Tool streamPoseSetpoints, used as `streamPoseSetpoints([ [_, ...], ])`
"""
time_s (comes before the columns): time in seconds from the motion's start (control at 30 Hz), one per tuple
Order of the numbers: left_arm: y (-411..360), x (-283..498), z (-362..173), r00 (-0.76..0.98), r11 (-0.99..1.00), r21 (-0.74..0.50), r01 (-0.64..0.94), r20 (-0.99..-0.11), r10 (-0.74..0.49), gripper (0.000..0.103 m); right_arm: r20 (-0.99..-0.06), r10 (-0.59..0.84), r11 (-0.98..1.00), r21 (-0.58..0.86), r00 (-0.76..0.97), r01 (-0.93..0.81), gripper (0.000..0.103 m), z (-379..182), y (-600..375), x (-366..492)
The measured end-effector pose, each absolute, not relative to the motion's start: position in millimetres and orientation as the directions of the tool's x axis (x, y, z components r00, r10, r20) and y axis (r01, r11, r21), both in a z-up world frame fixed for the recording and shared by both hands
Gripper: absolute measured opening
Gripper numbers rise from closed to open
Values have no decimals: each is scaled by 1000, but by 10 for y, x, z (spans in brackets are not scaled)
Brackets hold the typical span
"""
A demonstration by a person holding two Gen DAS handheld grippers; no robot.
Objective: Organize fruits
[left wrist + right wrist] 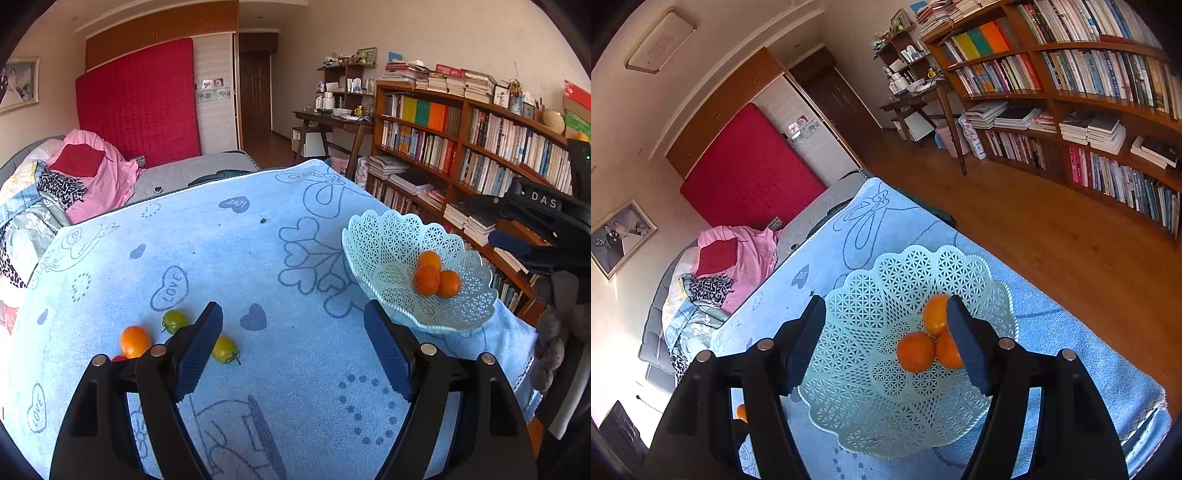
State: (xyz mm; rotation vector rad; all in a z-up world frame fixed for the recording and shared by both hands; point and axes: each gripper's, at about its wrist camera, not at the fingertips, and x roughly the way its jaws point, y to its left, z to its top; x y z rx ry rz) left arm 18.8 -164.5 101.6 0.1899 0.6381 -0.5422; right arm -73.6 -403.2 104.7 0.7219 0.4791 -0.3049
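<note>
The right gripper finger hides part of one orange in the basket; both grippers' fingers stand apart, the left gripper empty above the blue towel.

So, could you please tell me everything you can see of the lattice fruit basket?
The basket is a pale mint-green bowl, apparently plastic, with openwork lattice walls, flower-shaped panels and a scalloped, beaded rim. It sits upright on the blue patterned towel, near that towel's edge on the bookshelf side. Three oranges lie together in its bottom, touching one another. The right gripper hovers over it with jaws open, holding nothing; whether its fingers touch the rim I cannot tell.
</note>
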Motion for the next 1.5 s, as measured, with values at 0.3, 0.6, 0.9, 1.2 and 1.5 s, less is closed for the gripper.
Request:
streamPoseSetpoints([
  [0.3,-1230,-272,748,588,818,22,575,-706,-395,78,-522,-90,730,545,848,413,69,1037,-3929,-701],
  [0.6,-1180,-619,462,508,789,26,614,-778,-369,68,-500,-89,733,553,861,397,69,1110,-3905,-770],
  [0.9,-1176,-606,250,436,789,-8,615,-830,-348,50,-497,-92,727,558,863,399,69,1121,-3934,-790],
  [1.2,-1240,-586,181,397,781,-37,624,-845,-357,35,-494,-98,722,562,864,404,69,1116,-3956,-799],
  [1.5,-1579,-479,608,475,753,-6,658,-773,-421,35,-479,-106,716,571,871,401,69,1154,-3980,-860],
])
